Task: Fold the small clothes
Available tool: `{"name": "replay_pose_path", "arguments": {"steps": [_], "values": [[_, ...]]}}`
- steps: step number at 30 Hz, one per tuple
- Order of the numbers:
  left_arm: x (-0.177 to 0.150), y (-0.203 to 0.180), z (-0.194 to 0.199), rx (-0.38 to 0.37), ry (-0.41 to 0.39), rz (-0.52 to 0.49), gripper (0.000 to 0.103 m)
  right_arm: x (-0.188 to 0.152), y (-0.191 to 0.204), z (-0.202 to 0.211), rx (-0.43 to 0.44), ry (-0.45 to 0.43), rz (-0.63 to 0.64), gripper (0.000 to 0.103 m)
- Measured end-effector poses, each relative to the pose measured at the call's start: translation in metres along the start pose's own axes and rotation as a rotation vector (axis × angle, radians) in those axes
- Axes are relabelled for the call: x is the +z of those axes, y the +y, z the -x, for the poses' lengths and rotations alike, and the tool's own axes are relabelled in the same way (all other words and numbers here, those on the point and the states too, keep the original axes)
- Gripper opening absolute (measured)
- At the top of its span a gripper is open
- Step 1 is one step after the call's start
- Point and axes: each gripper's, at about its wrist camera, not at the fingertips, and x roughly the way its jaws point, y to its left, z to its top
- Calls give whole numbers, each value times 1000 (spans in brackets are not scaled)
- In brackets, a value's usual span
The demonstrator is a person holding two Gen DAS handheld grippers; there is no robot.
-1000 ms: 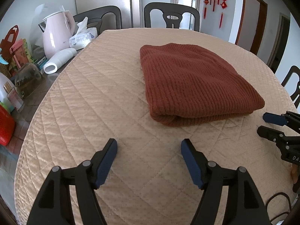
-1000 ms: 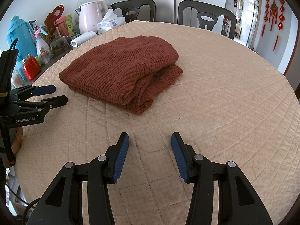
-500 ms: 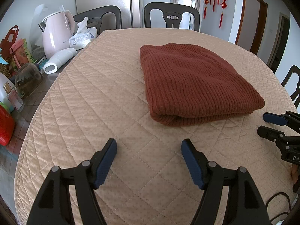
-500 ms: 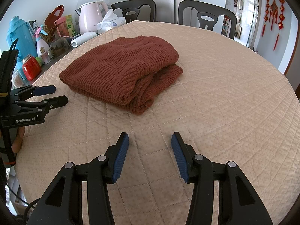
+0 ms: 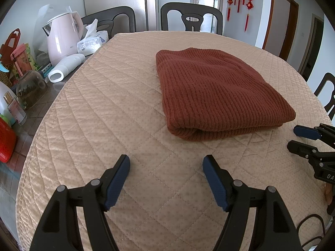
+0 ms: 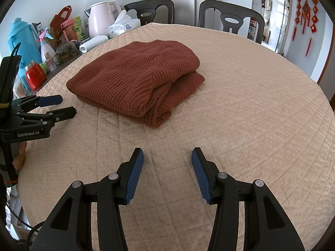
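Jaws of the left gripper [image 5: 166, 163] stand wide apart in the left wrist view, holding nothing, their blue pads hanging over bare quilted cloth near the table's [image 5: 88, 125] front edge. Ahead of them and slightly to the right lies the folded rust-brown knit sweater [image 5: 217, 92], apart from both pads, its rolled fold edge facing the gripper and its body stretching toward the far edge where two dark chairs [image 5: 191, 16] stand. At the right edge of this view the right gripper [image 5: 297, 139] shows sideways, its jaws parted, near the sweater's closest right corner but not touching it. Along the table's left edge stand a pink kettle [image 5: 62, 38], a tissue pack [image 5: 92, 42] and a white cylinder lying on its side [image 5: 67, 68]. From the right wrist view, the right gripper [image 6: 167, 160] also has its jaws spread and empty above the cloth near the front edge. The sweater [image 6: 136, 77] lies ahead and to the left of them, well clear of the pads, with its layered open ends turned toward this gripper. The left gripper [image 6: 67, 105] appears at the left, jaws apart, just beside the sweater's left corner without contact.
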Motion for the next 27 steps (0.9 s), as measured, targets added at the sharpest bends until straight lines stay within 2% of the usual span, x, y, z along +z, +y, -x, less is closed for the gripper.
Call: {"name": "replay_pose_path", "arguments": {"steps": [27], "values": [[0, 0, -1, 0, 0, -1, 76, 0, 0, 0, 1, 0, -1, 50]]}}
